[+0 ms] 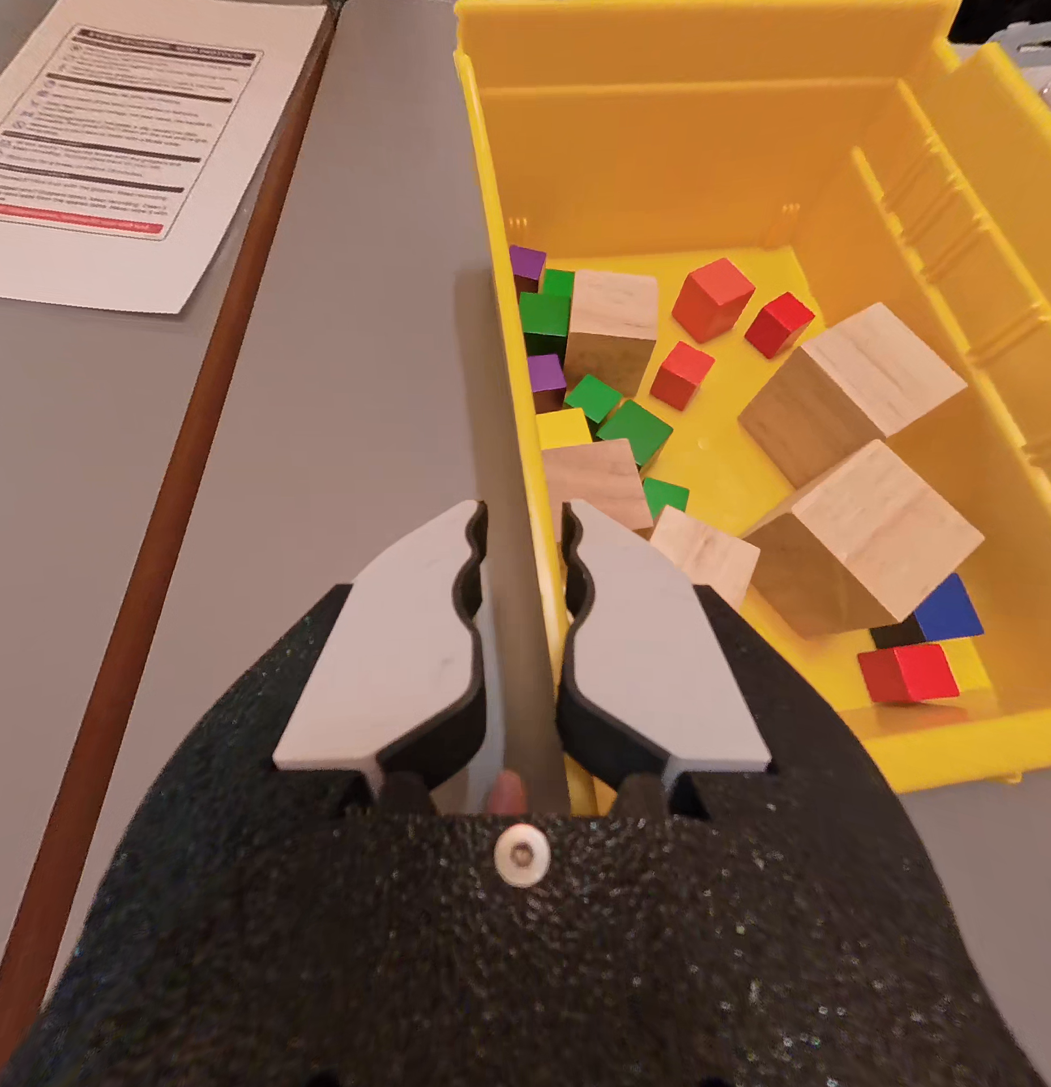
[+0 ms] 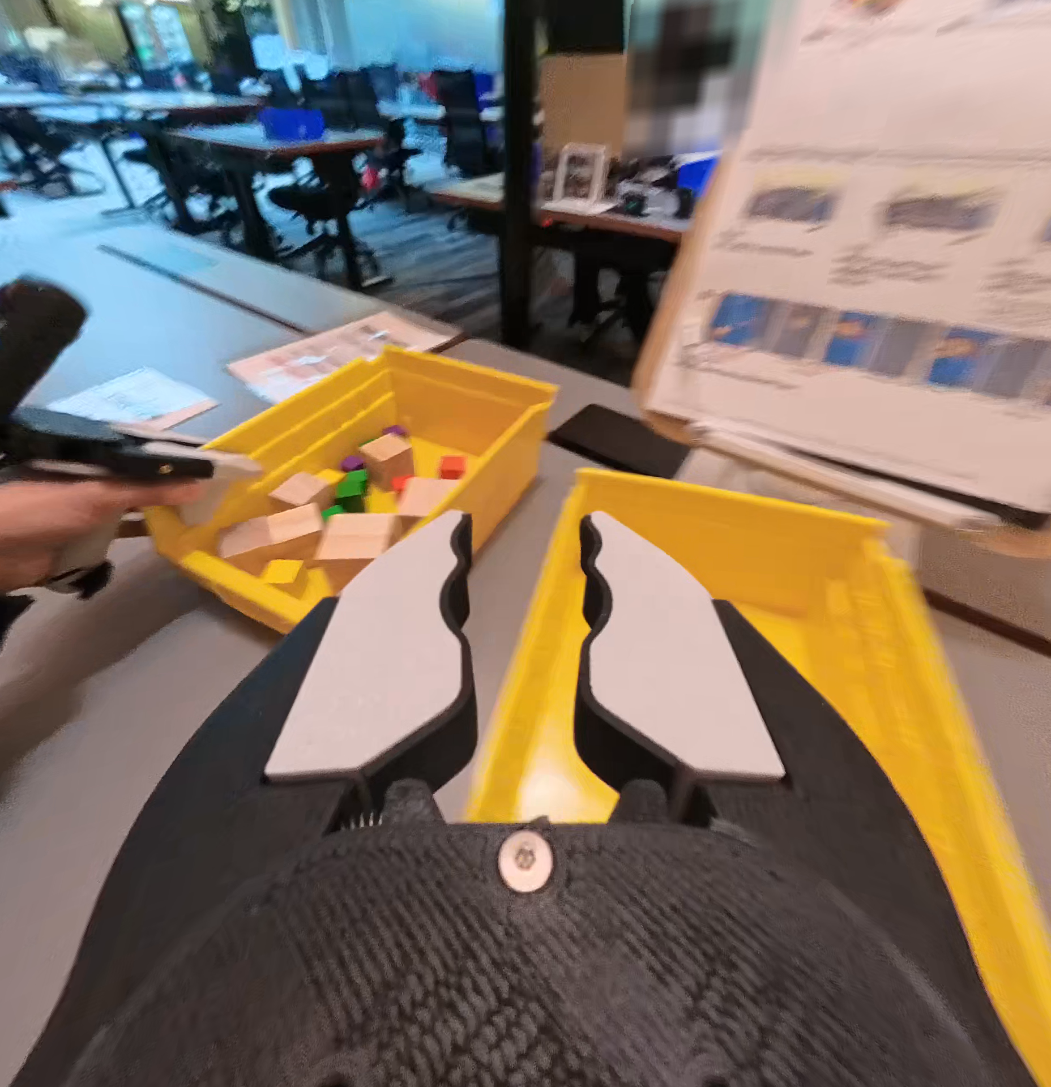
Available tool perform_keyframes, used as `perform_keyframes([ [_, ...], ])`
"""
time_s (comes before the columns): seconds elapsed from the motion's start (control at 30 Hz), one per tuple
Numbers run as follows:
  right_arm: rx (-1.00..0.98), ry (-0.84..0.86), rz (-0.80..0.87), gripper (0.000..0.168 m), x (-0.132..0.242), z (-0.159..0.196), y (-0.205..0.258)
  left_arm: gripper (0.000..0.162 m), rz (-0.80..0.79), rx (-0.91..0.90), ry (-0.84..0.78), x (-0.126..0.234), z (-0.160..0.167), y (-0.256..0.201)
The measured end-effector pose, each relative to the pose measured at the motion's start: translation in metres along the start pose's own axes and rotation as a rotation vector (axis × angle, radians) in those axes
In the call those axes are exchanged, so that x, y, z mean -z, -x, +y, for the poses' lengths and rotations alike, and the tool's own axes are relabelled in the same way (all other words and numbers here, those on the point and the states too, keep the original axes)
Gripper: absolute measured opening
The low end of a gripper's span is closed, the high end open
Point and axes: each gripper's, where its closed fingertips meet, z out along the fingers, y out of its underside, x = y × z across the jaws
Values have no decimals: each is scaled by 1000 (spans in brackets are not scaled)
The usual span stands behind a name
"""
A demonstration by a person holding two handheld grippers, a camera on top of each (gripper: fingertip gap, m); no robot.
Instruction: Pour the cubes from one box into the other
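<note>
Two yellow boxes sit on the grey table (image 2: 99,676): the cube-filled box (image 1: 747,176) has its wall between the left gripper's (image 1: 524,517) parted fingers, the empty box (image 2: 747,564) likewise under the open right gripper (image 2: 524,529), office desks beyond.

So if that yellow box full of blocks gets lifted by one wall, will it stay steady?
Probably stiff: the yellow box looks like ribbed hard plastic. It may tip, since the left gripper straddles just one wall. The loose blocks would likely slide.
</note>
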Motion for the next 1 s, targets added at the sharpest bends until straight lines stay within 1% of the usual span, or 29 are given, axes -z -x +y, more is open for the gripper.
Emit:
perform_keyframes([
  [0.03,36,-23,68,32,19,-5,-29,25,-12,1,-8,0,0,1],
  [0.07,108,-24,172,31,35,-3,-65,26,-26,1,-13,1,0,2],
  [0.1,171,-5,273,36,48,4,-101,26,-37,-8,-15,1,-1,3],
  [0.13,207,16,321,41,55,15,-132,28,-55,-20,-17,1,-1,5],
  [0.17,194,45,312,40,58,31,-153,29,-67,-33,-23,1,-1,6],
  [0.2,140,60,257,38,56,45,-166,29,-69,-41,-32,1,-2,6],
  [0.23,58,46,213,39,54,55,-177,30,-68,-43,-43,1,-3,6],
  [0.27,-16,56,175,42,52,67,-183,31,-65,-38,-53,1,-3,6],
  [0.3,-46,104,126,48,49,82,-185,31,-60,-29,-61,1,-3,6],
  [0.33,-38,163,111,56,45,98,-188,31,-53,-20,-66,1,-4,5],
  [0.37,-13,209,133,58,41,111,-193,31,-46,-15,-71,1,-4,5],
  [0.43,34,248,119,47,30,129,-193,32,-38,3,-85,1,-5,5],
  [0.47,49,275,102,31,26,137,-191,32,-41,18,-88,1,-5,5],
  [0.5,72,285,116,8,25,142,-194,32,-44,28,-90,1,-5,6],
  [0.53,84,271,128,8,24,142,-197,33,-46,37,-93,2,-4,6],
  [0.63,3,301,139,6,33,144,-209,35,-46,58,-96,2,-4,6],
  [0.7,-21,312,168,6,47,147,-229,35,-45,68,-96,3,-3,6],
  [0.77,-55,303,214,6,69,151,-255,35,-46,72,-99,3,-4,6],
  [1.0,-186,298,442,5,178,174,-384,35,-23,96,-108,2,-4,5],
])
